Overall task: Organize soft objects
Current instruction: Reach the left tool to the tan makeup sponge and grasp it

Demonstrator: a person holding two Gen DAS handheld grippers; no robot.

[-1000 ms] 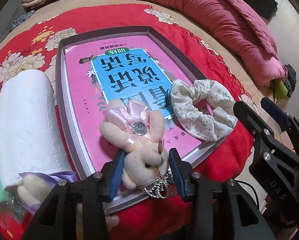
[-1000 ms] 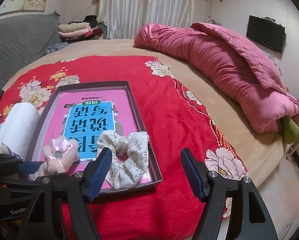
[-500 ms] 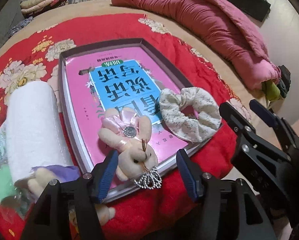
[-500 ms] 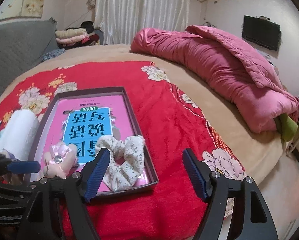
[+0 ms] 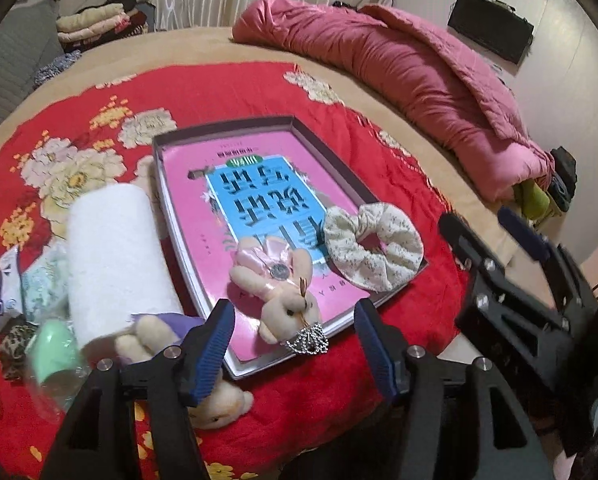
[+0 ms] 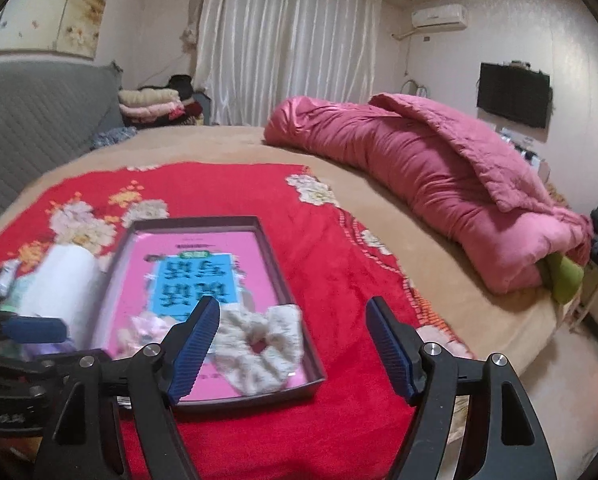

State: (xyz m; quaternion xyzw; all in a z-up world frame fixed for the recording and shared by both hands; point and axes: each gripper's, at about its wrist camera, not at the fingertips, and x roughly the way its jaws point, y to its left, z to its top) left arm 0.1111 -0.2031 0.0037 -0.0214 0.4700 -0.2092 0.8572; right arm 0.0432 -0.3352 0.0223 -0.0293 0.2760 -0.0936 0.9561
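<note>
Step in hand, as I read it: placement of the pink-bow rabbit; the drop into the tray looks done and the next pick is due.

Red floral blanket (image 5: 227,92) covers the near half of the bed; pink quilt (image 6: 411,160) lies bunched along the far side, well apart from the work area.

Tray (image 5: 161,184): shallow, dark-rimmed, lined by a pink book cover with a blue panel; holds two soft items; floral scrunchie (image 5: 373,246) in the near-right corner, flat; pink-bow rabbit (image 5: 279,284) beside it toward the near edge, lying on its back, its silver bead charm (image 5: 307,338) draped at the rim; the two are close but I can't tell if they touch.

Outside the tray, on its left: white roll (image 5: 107,256) lying just beside the tray wall; purple-bow rabbit (image 5: 203,392) on the blanket at the roll's near end, partly behind the left finger; green cup-like item and small packets further left, blurred, not identifiable.

Left gripper (image 5: 295,352): jaws opening, nearly full spread; pink-bow rabbit sits in the gap ahead of them but the pads don't press on it; nothing held.

Right gripper (image 6: 293,344): wide apart, empty, hovering over the near tray edge with the scrunchie seen between its fingers; not touching.

Next move, my guess: left goes for the purple-bow rabbit; needs to swing left and drop low, pinch the body rather than the ribbon, then clear the tray wall on the way in; free space is the far half of the tray.
</note>
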